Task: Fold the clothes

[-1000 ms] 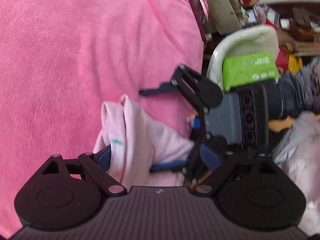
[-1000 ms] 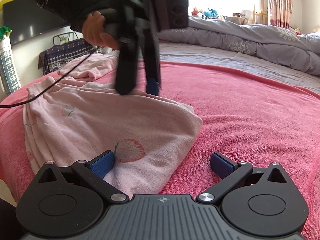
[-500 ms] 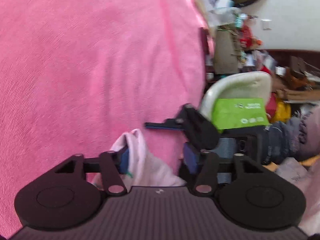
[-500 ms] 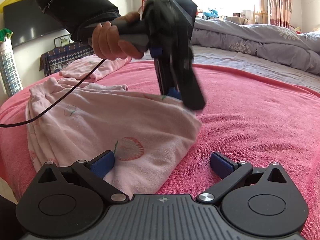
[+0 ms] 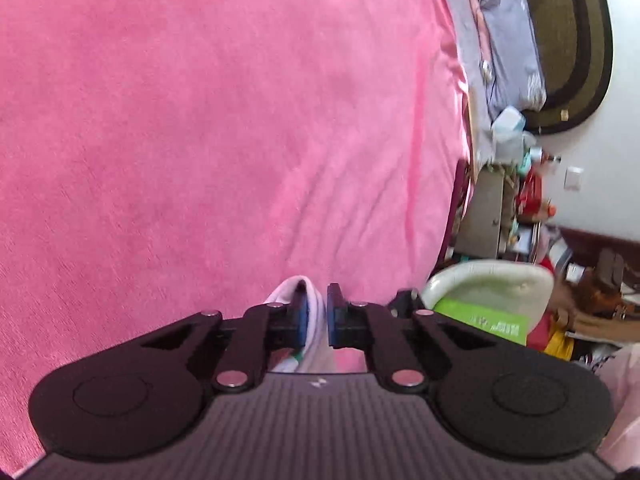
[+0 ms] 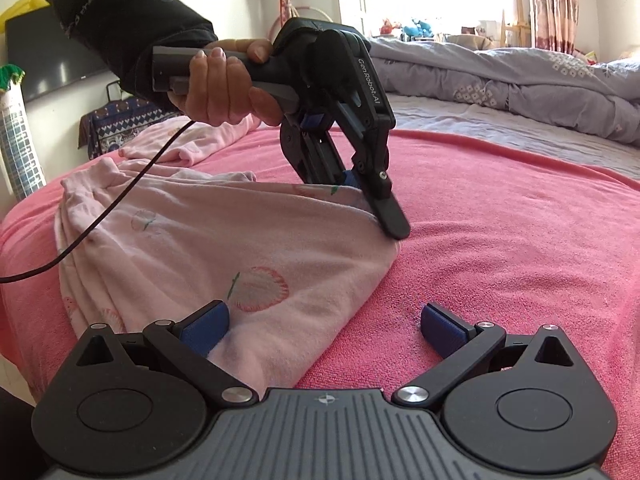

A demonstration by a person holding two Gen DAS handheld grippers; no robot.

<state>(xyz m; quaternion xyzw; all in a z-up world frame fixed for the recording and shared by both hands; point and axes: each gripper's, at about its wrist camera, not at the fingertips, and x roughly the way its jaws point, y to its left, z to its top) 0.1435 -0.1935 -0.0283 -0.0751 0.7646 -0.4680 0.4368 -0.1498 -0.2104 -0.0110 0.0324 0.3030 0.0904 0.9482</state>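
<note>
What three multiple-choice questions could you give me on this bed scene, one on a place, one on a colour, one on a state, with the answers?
1. Where does the pink garment lie?
A. on the grey duvet
B. on the pink blanket
C. on the floor

2. What colour are the right gripper's pads?
A. blue
B. red
C. white

3. How does the left gripper stand?
A. wide open above the cloth
B. shut on nothing
C. shut on the garment

Answers:
1 B, the garment is spread on the pink blanket, with the grey duvet behind it.
2 A, both pads show blue.
3 C, pale cloth sits pinched between its pads, while the right gripper is open.
</note>
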